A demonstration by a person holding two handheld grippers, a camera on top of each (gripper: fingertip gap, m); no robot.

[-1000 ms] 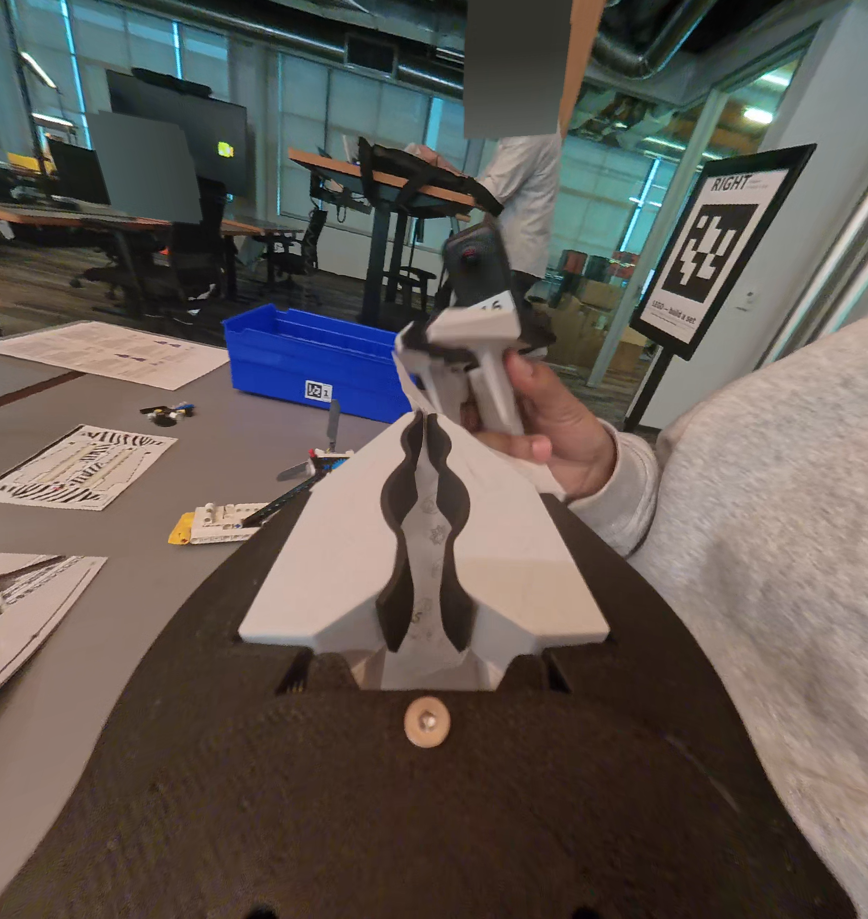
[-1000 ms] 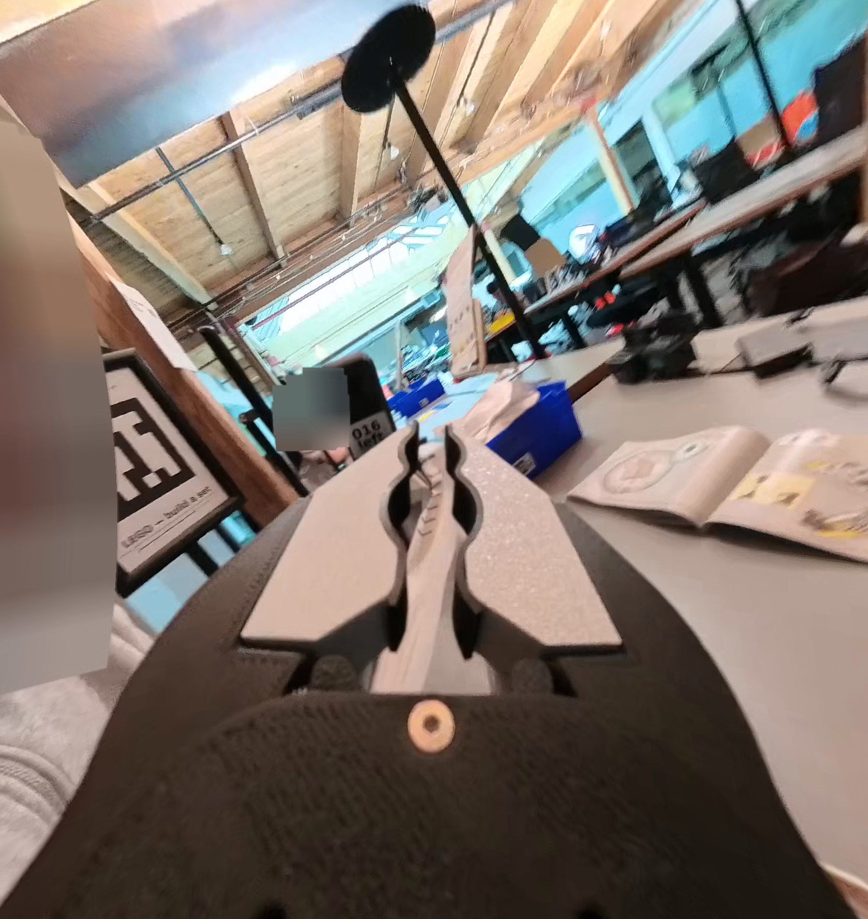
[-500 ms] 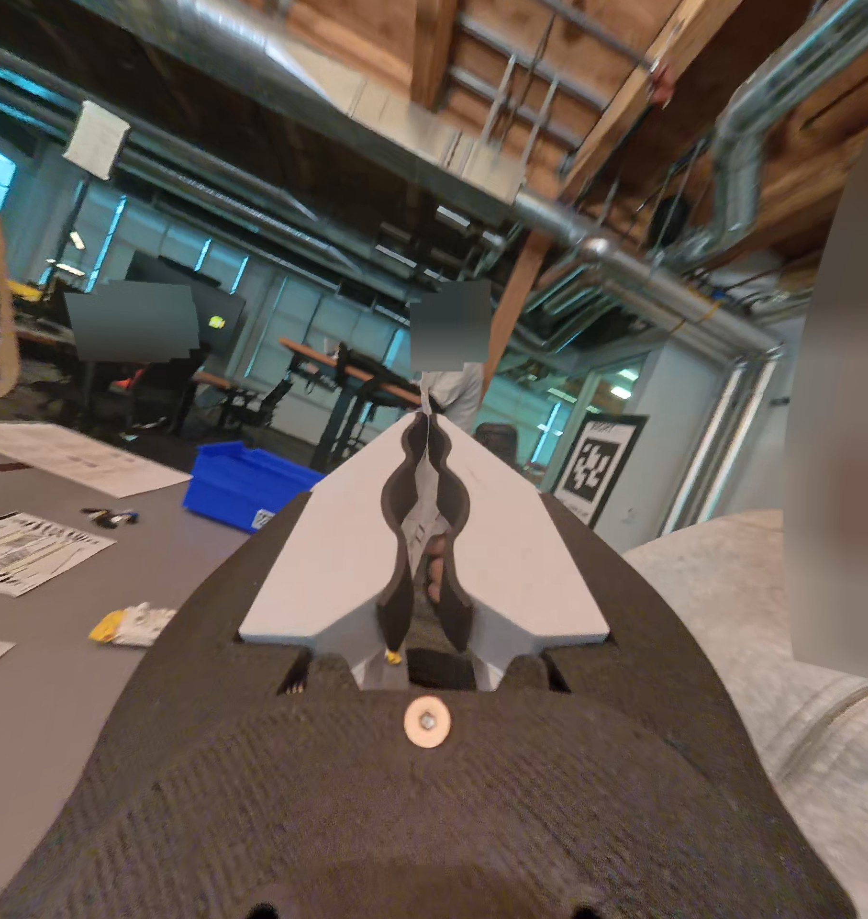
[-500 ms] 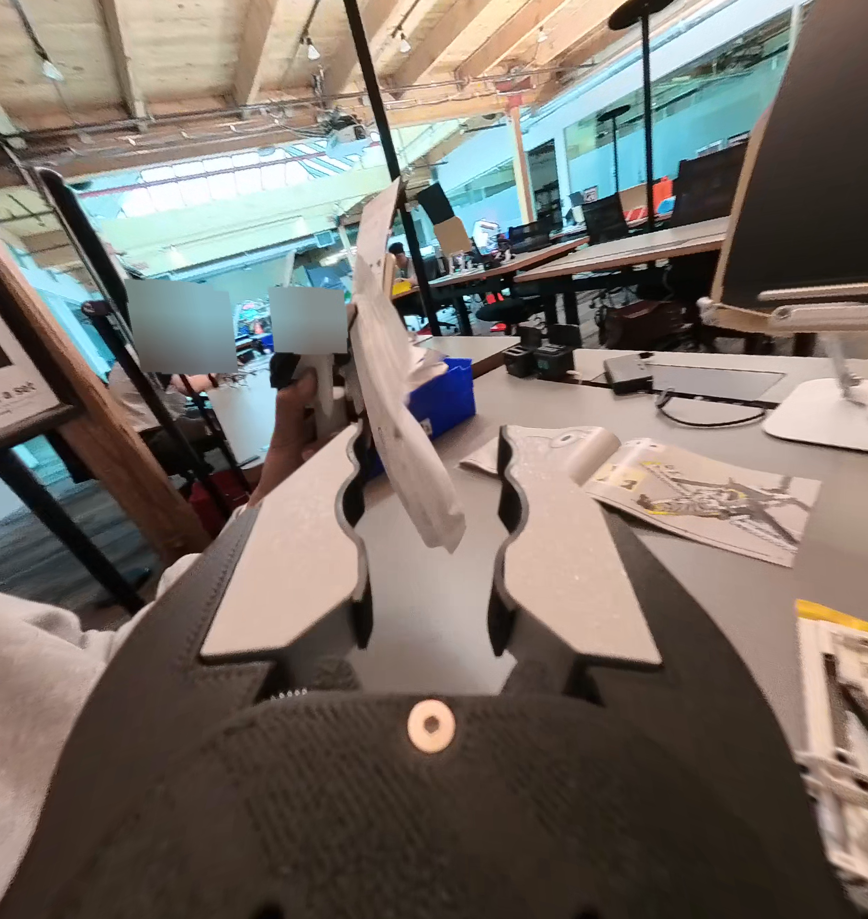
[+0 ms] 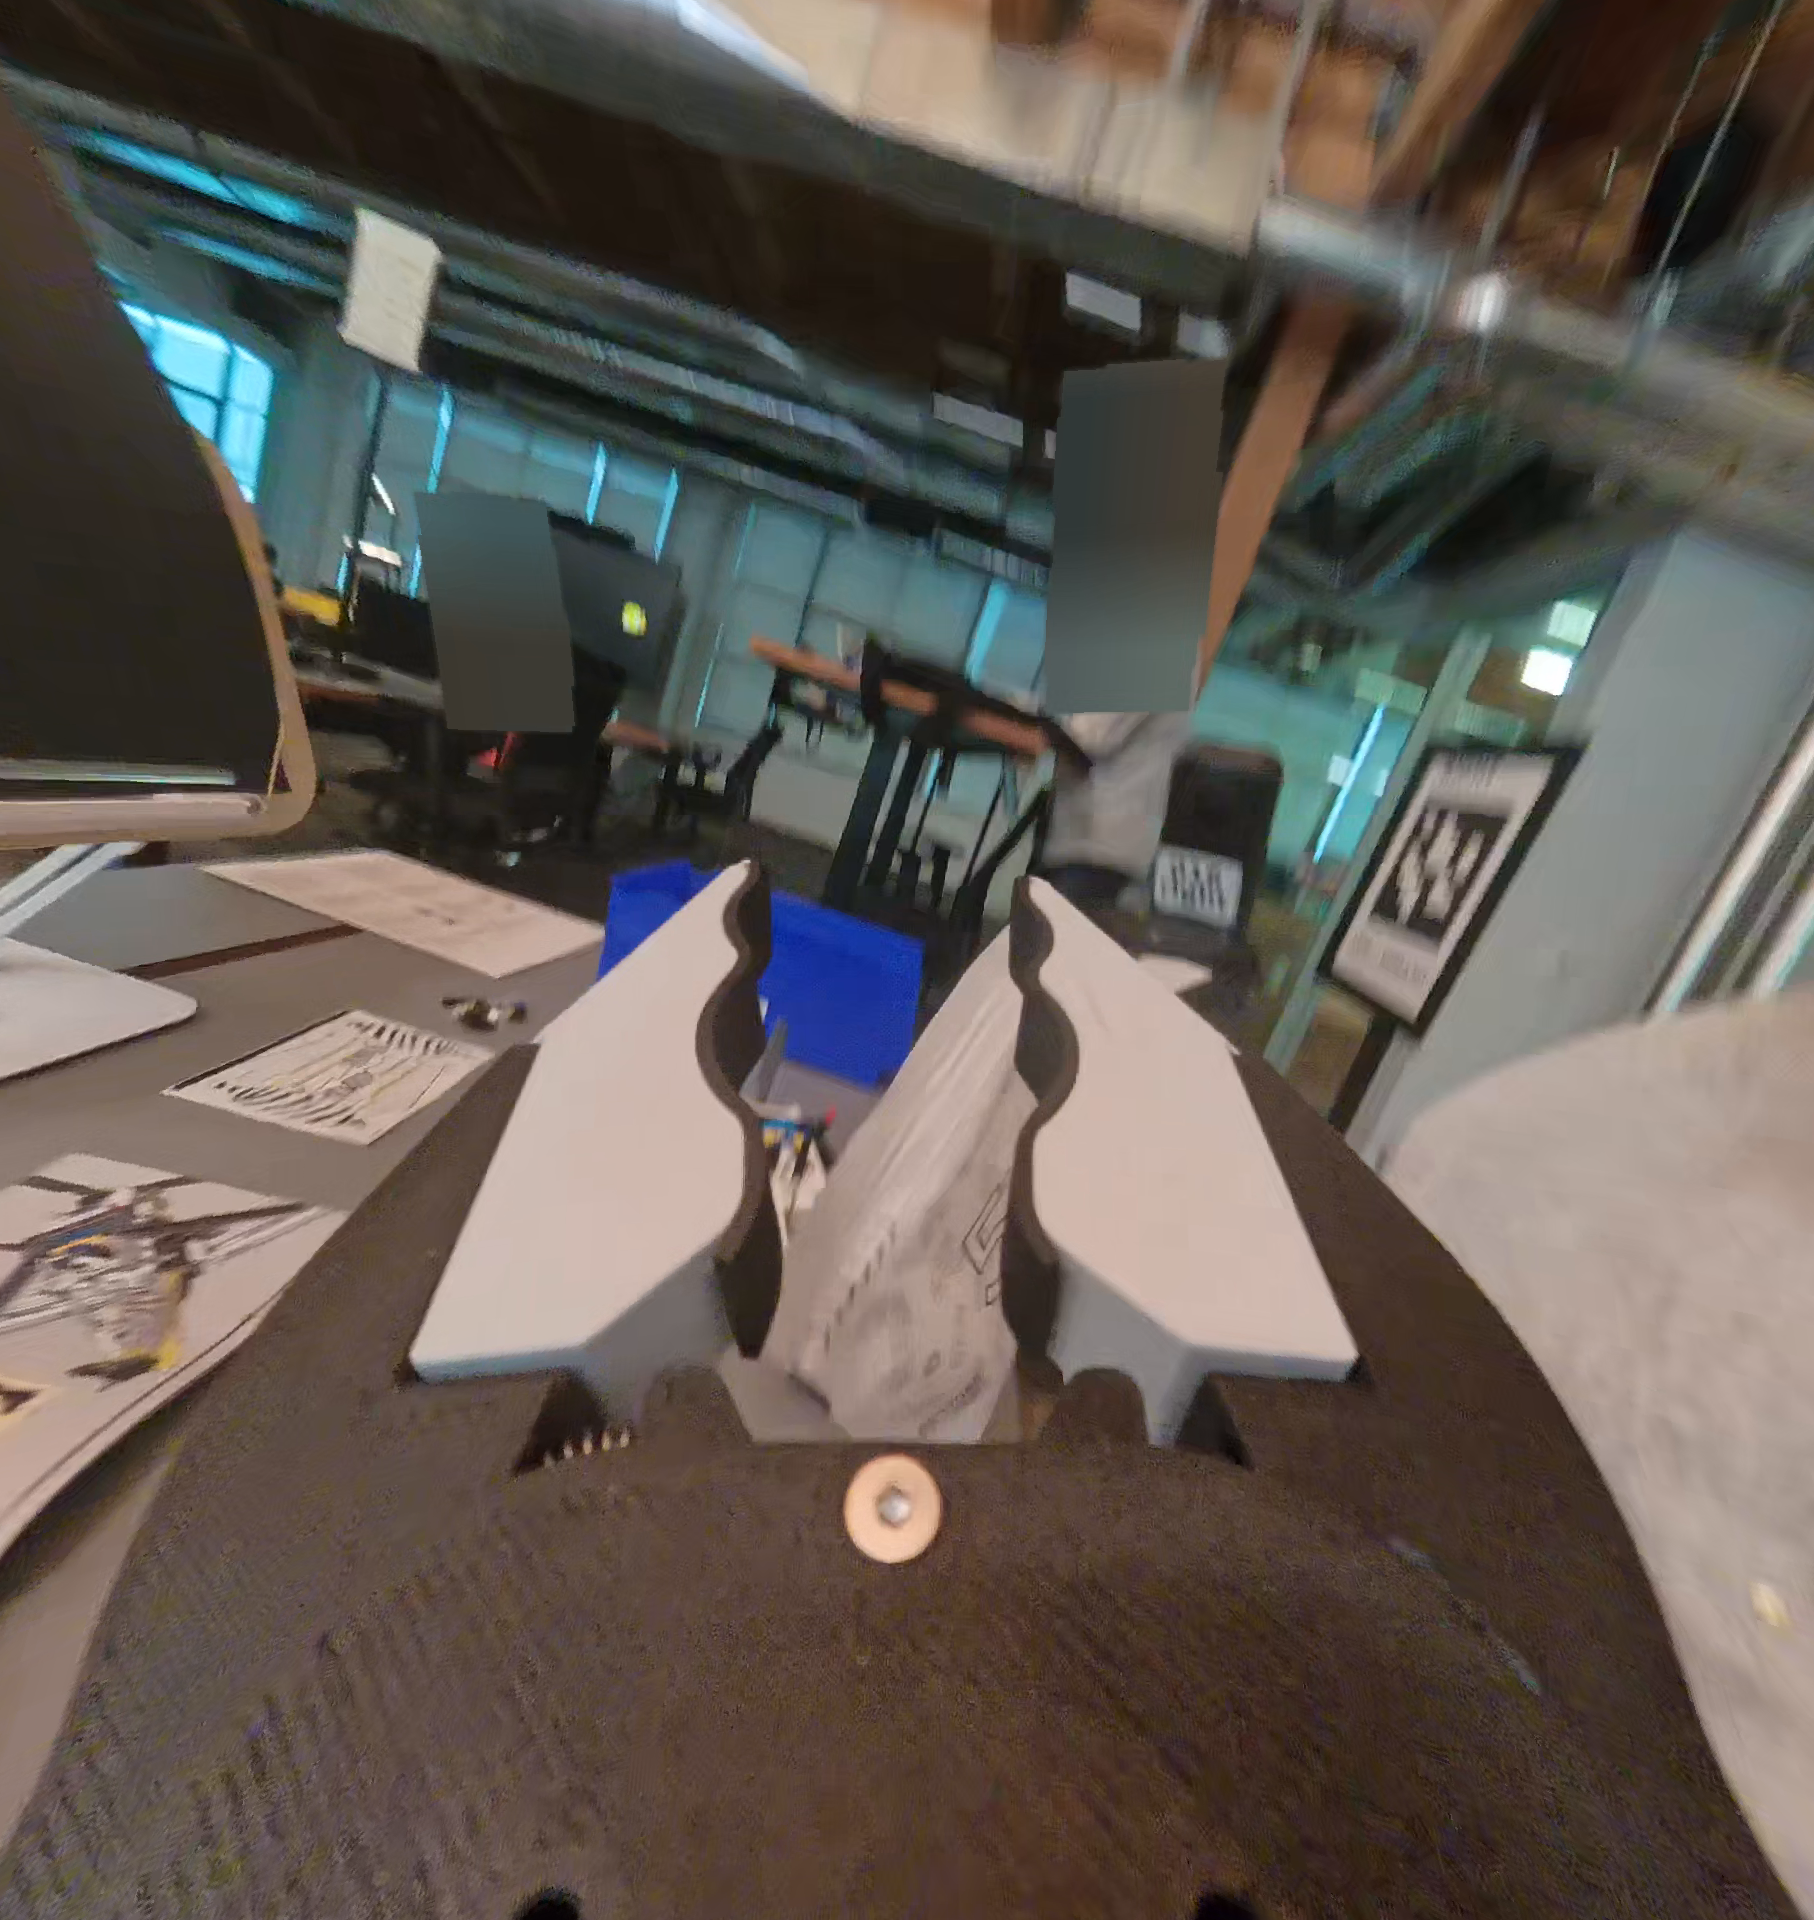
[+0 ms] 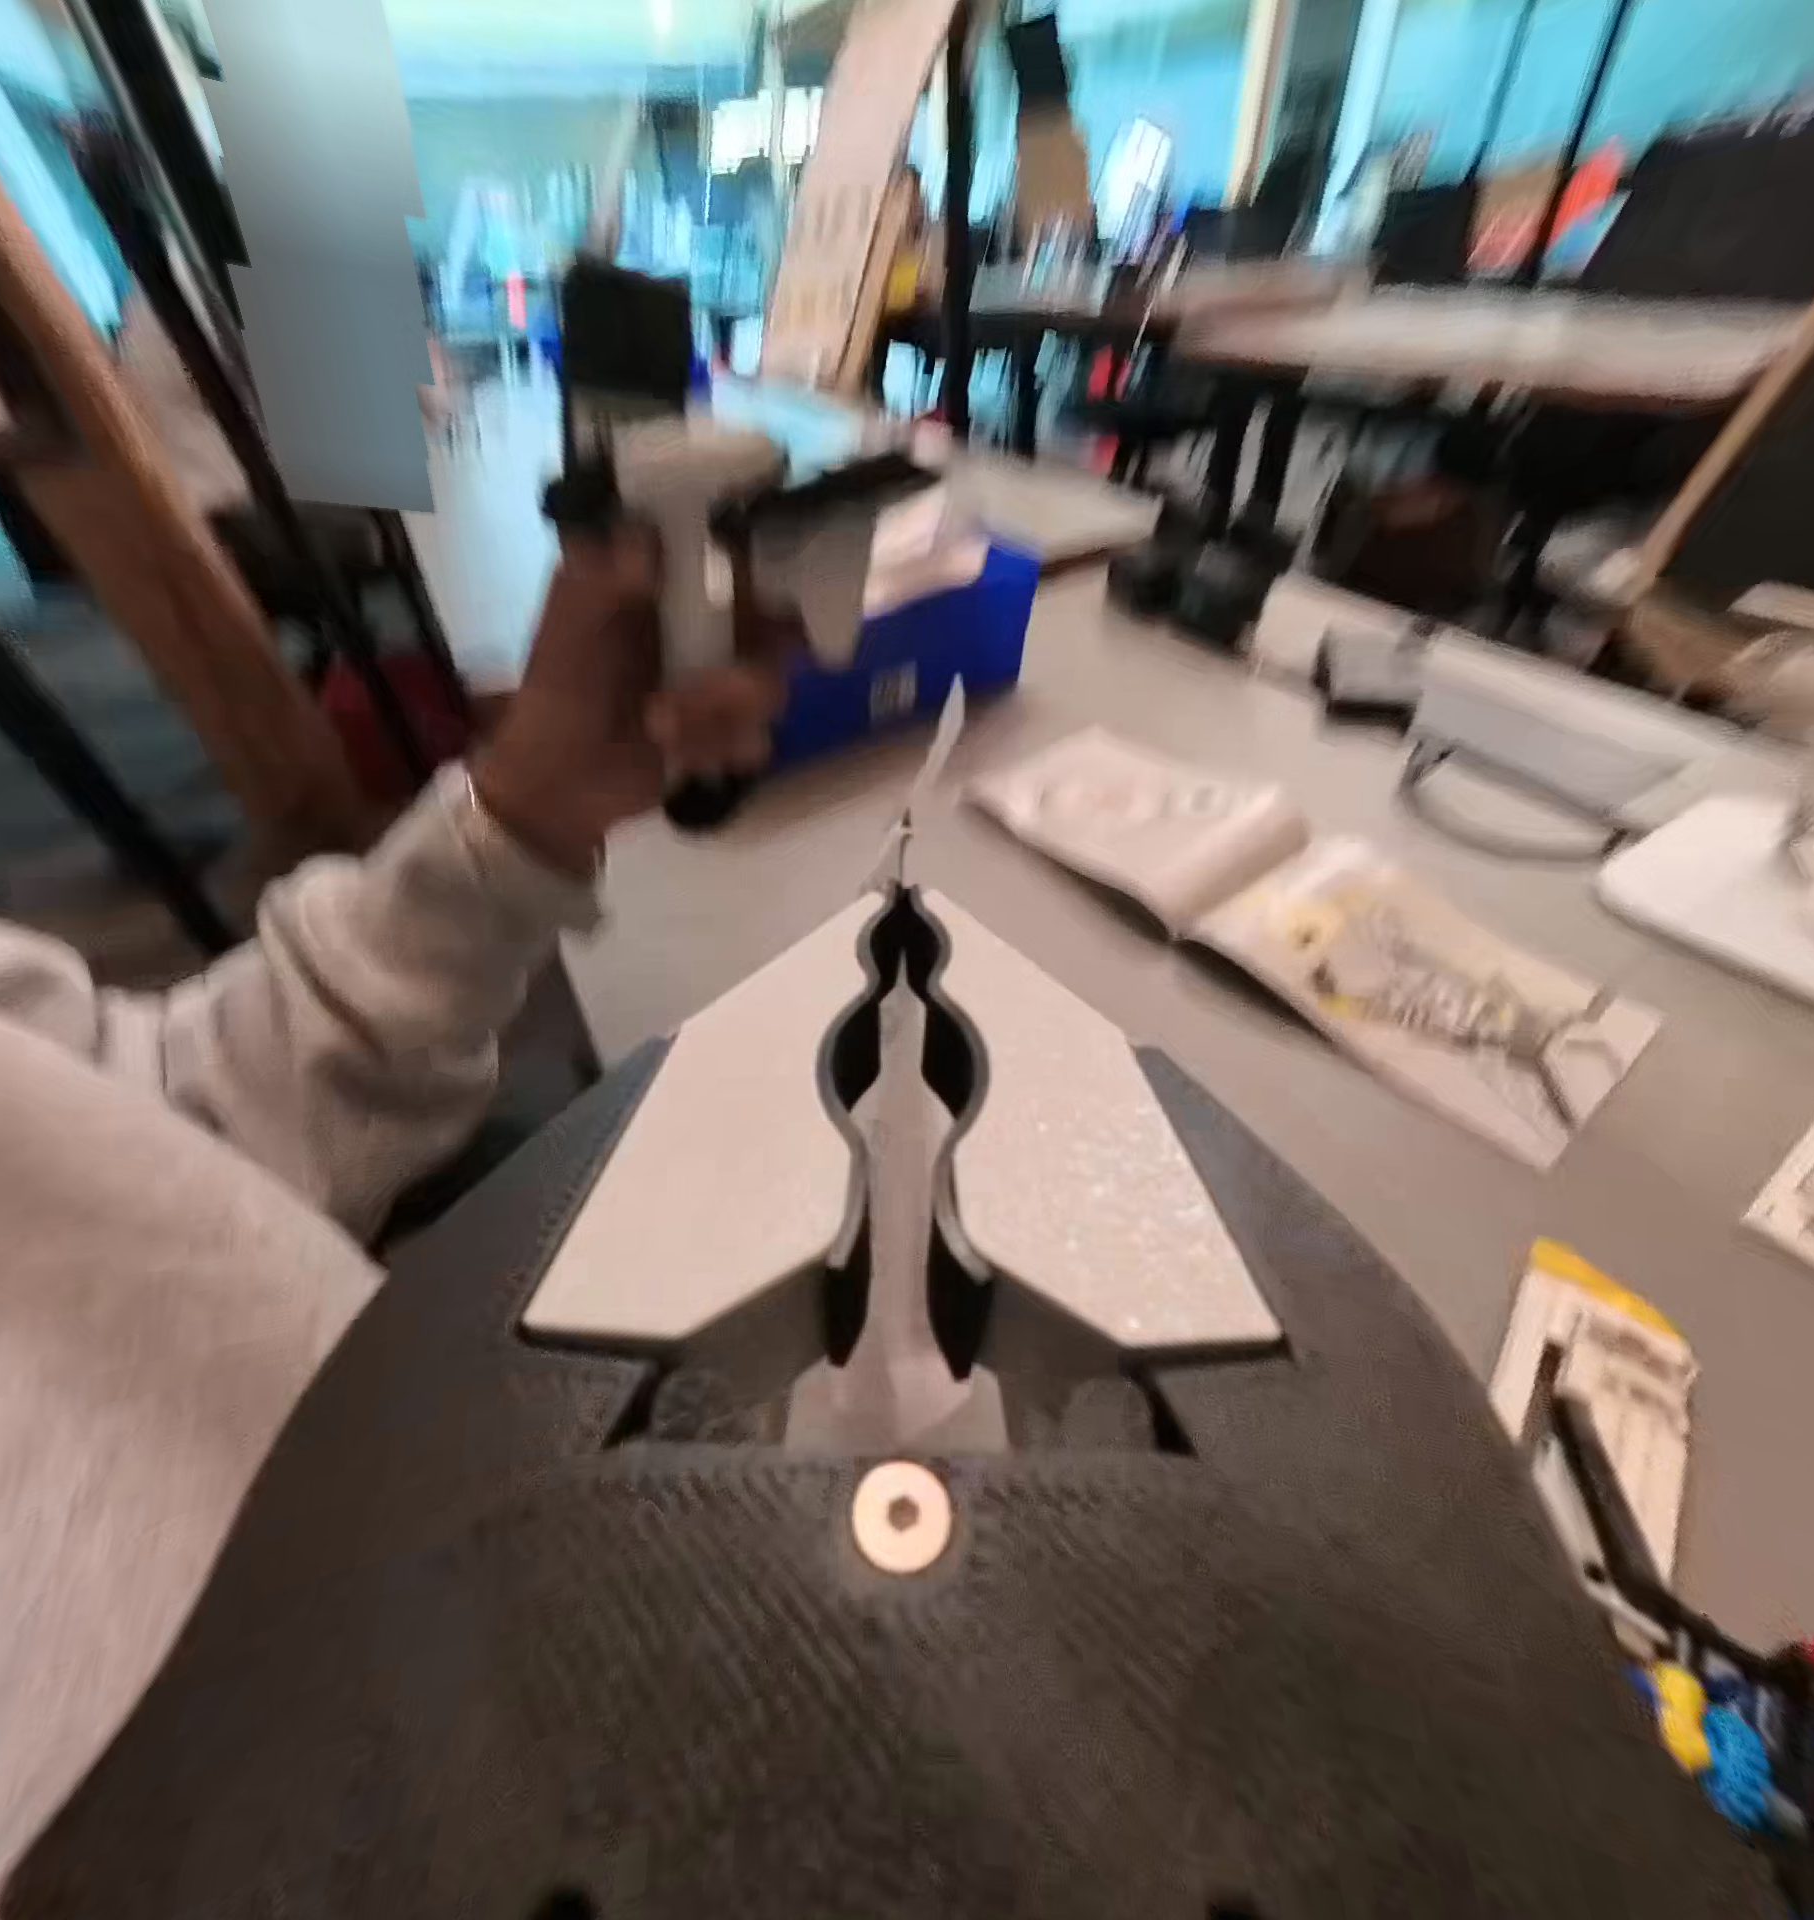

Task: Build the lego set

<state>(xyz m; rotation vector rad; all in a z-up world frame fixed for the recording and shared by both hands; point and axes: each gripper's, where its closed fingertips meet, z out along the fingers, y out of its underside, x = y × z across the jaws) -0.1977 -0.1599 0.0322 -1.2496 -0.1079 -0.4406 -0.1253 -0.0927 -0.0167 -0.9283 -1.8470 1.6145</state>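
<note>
My left gripper (image 5: 882, 878) is open. A white plastic bag (image 5: 913, 1226) lies loose between its fingers and leans on the right finger. Small coloured lego pieces (image 5: 794, 1138) show through the gap. My right gripper (image 6: 901, 894) is shut on a thin white piece of plastic bag (image 6: 934, 748) that sticks out past its tips. In the blurred right wrist view the left gripper (image 6: 820, 582) is held up by a hand over the blue bin (image 6: 913, 644). A partly built white and yellow lego model (image 6: 1599, 1382) lies on the grey table at the right.
The blue bin (image 5: 841, 987) stands just ahead of the left gripper. An open instruction booklet (image 6: 1298, 925), a sticker sheet (image 5: 342, 1070) and loose coloured pieces (image 6: 1734, 1735) lie on the table. A monitor (image 5: 72, 582) on its white stand is at the left, and a framed sign (image 5: 1443, 883) is at the right. My right fingertips sit around 12 centimetres from my left ones.
My left gripper has opened and dropped toward the blue bin, with the bag now loose between its fingers. My right gripper has shut on a piece of the bag.
</note>
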